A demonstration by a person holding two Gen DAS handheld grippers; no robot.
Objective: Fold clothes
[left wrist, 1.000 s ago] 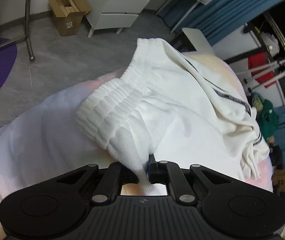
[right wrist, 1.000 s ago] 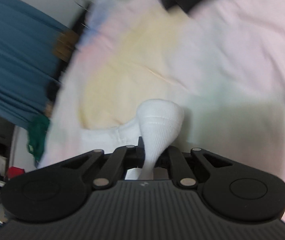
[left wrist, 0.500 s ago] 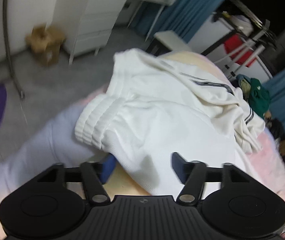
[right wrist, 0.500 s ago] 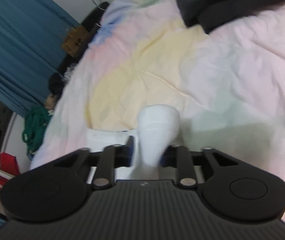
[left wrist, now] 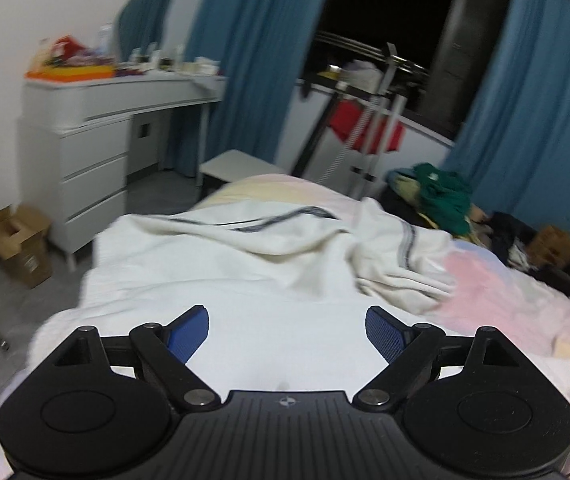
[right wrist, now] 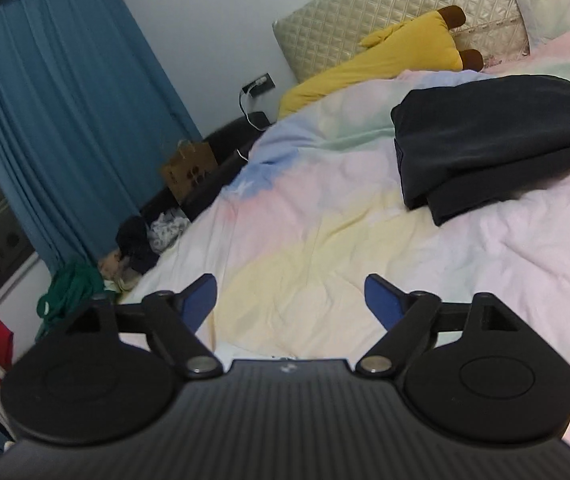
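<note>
A white garment with dark stripes [left wrist: 269, 252] lies rumpled on the pastel bed sheet [left wrist: 517, 300], filling the middle of the left wrist view. My left gripper [left wrist: 287, 326] is open and empty just above its near part. My right gripper [right wrist: 291, 294] is open and empty above the bare pastel sheet [right wrist: 325, 248]; the white garment is not seen in that view. A folded dark garment [right wrist: 493, 132] lies on the bed at the right of the right wrist view.
A white drawer unit [left wrist: 85, 168] and a cardboard box [left wrist: 21, 244] stand left of the bed. A clothes rack [left wrist: 369, 120] and a pile of green clothes [left wrist: 441, 196] are beyond it. A yellow plush [right wrist: 385, 56] and pillows [right wrist: 389, 8] lie at the headboard.
Both grippers have opened and let go of the white garment's ribbed edge. Both have lifted and tilted up, so more of the room shows. The garment now lies on the bed.
</note>
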